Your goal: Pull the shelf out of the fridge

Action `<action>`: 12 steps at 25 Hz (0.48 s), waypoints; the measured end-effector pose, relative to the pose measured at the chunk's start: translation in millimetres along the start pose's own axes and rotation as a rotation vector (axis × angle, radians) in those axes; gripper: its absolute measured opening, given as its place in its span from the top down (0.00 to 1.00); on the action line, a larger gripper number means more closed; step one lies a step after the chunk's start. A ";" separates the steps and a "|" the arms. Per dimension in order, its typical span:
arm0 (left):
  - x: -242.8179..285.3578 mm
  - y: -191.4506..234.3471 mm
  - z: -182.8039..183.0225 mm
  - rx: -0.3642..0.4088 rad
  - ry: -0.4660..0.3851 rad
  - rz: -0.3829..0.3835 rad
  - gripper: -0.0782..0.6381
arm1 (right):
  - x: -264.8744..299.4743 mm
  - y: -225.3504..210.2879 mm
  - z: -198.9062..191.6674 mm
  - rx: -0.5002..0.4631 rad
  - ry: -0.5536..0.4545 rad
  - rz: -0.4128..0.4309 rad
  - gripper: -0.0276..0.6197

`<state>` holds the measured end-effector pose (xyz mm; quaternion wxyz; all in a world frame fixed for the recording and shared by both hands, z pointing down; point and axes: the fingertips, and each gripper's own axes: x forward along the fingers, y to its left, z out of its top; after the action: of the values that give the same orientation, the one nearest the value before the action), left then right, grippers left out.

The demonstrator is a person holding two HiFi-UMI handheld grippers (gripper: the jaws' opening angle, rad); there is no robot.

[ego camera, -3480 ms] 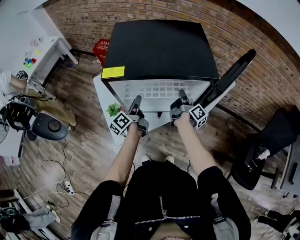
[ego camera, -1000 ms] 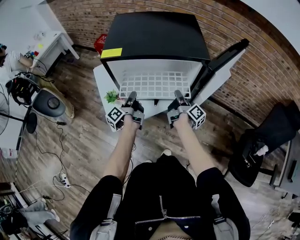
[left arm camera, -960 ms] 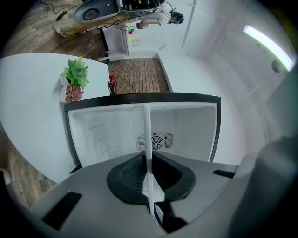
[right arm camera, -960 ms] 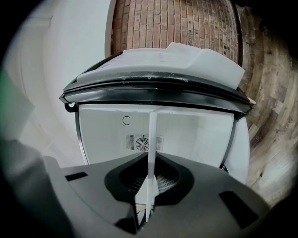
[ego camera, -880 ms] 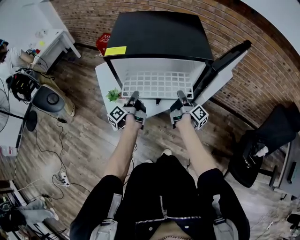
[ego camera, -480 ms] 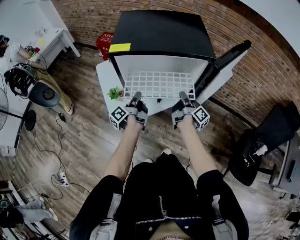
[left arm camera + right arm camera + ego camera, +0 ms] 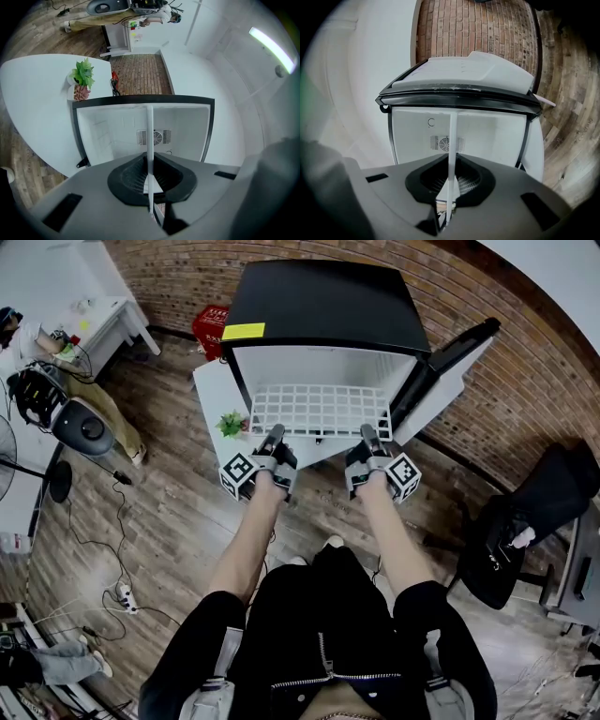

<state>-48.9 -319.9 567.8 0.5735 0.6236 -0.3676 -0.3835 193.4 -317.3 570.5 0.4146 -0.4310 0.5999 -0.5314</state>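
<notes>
Two grippers: left gripper point(image 7: 273, 437) and right gripper point(image 7: 367, 435) both clamped on front rim of shelf point(image 7: 321, 411), which lay at 12 o'clock from hands. Versus earlier frames, more grid rows showed clear of fridge point(image 7: 323, 310): shelf sliding out, pull under way, not finished. Back edge and side rails hidden inside fridge. Pad contact masked by gripper bodies from above; shelf seen only edge-on in gripper views.

Wall: red brick point(image 7: 544, 381)
Floor: wooden planks point(image 7: 169, 521)
Furniture: white desk point(image 7: 98, 320) at left, black chair point(image 7: 530, 521) at right
</notes>
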 end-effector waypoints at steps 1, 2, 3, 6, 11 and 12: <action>-1.3 -0.2 -0.5 0.000 0.001 0.000 0.84 | -1.3 -0.3 -0.3 0.003 -0.001 0.004 0.91; -2.8 -0.7 -1.3 -0.002 0.001 -0.001 0.84 | -2.9 -0.9 -0.5 0.004 -0.001 0.005 0.91; -4.4 -1.0 -2.3 -0.003 0.003 -0.002 0.84 | -4.7 -1.0 -0.6 0.003 -0.001 0.004 0.91; -9.5 -0.8 -4.7 -0.005 0.007 -0.001 0.84 | -10.0 1.4 -3.2 0.001 0.003 0.007 0.91; -18.6 1.0 -7.6 -0.007 0.011 -0.004 0.84 | -19.5 -0.9 -7.2 -0.004 0.008 0.003 0.91; -20.1 1.3 -8.1 -0.005 0.012 -0.006 0.84 | -20.9 -0.9 -8.0 -0.007 0.010 0.004 0.91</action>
<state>-50.4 -298.4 570.7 0.5762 0.6254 -0.3615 -0.3824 191.8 -295.0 573.0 0.4112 -0.4286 0.6048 -0.5305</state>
